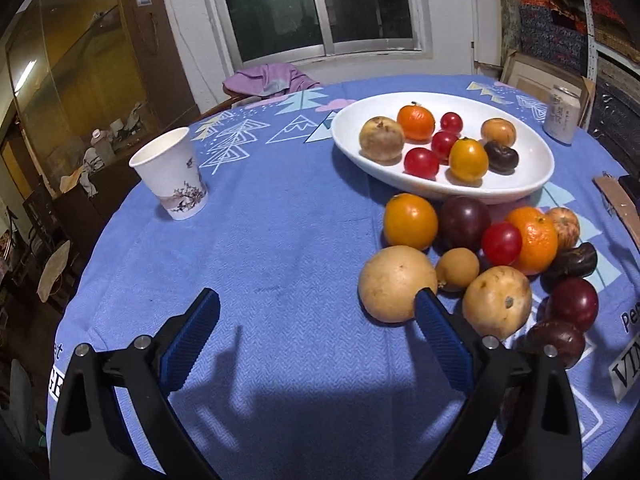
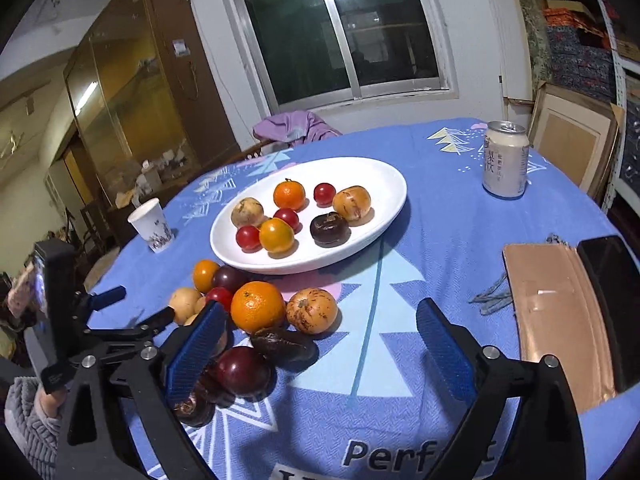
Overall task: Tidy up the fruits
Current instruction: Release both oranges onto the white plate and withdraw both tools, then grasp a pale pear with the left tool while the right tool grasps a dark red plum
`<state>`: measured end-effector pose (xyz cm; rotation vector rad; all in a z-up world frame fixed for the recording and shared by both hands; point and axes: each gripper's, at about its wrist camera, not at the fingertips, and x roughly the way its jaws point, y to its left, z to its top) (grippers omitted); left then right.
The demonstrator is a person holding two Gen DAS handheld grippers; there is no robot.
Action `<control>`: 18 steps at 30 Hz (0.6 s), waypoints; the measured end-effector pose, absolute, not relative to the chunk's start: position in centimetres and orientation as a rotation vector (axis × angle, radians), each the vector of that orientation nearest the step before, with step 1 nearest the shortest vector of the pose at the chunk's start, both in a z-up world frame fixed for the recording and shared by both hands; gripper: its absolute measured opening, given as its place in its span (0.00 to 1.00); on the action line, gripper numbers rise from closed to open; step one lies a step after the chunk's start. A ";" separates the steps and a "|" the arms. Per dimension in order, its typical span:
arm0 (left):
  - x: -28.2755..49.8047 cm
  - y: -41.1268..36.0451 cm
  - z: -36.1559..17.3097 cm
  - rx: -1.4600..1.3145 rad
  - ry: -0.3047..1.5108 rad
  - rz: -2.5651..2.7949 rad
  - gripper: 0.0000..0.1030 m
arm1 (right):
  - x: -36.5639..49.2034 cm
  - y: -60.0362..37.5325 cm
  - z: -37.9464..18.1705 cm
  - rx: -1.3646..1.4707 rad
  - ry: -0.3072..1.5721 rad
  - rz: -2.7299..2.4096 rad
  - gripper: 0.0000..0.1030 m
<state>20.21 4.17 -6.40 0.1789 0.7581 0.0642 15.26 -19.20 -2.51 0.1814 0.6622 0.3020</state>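
Round bench (image 1: 280, 240) under a blue patterned cloth, dark window behind, glass cabinet off to one side. White oval plate (image 2: 384, 184) toward the far middle, already carrying eight fruits, among them a tangerine (image 2: 289, 195), cherry tomatoes and a dark wrinkled fruit (image 2: 330, 229). Loose pile of fruit on the cloth just in front of the plate's near rim: an orange (image 2: 258, 306), a speckled passion fruit (image 2: 312, 310), a dark plum (image 2: 244, 370), pale round fruits (image 1: 396, 284). Paper cup (image 1: 172, 176) well apart toward one edge, drink can (image 2: 505, 160) toward the opposite far edge. Left hand-held gripper (image 1: 318, 316) spread wide, empty, one pad just beside the largest pale fruit. Right hand-held gripper (image 2: 320, 340) likewise released, beside the plum. Probably light, round, prone to rolling; tomatoes and plum soft-skinned, so best pinched gently across the widest middle.
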 end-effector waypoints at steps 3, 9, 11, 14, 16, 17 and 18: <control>20.3 3.3 -6.4 0.199 0.754 0.024 0.93 | 15.3 -18.4 -2.8 0.147 0.685 0.300 0.95; 22.4 3.0 -7.2 0.178 0.819 0.007 0.94 | 15.6 -17.6 -3.4 0.136 0.736 0.316 0.95; 22.9 4.0 -7.5 0.121 0.849 -0.004 0.96 | 15.5 -17.3 -3.4 0.124 0.736 0.321 0.95; 23.2 5.3 -7.7 0.057 0.869 -0.001 0.96 | 15.2 -16.7 -3.4 0.081 0.724 0.317 0.95; 23.4 5.7 -8.0 0.037 0.893 -0.018 0.96 | 14.8 -15.9 -3.4 0.044 0.716 0.328 0.95; 23.6 5.8 -8.4 0.033 0.915 -0.019 0.96 | 14.6 -15.7 -3.4 0.035 0.711 0.332 0.95; 23.9 5.8 -8.8 0.030 0.945 -0.013 0.96 | 14.4 -15.4 -3.5 0.020 0.707 0.339 0.95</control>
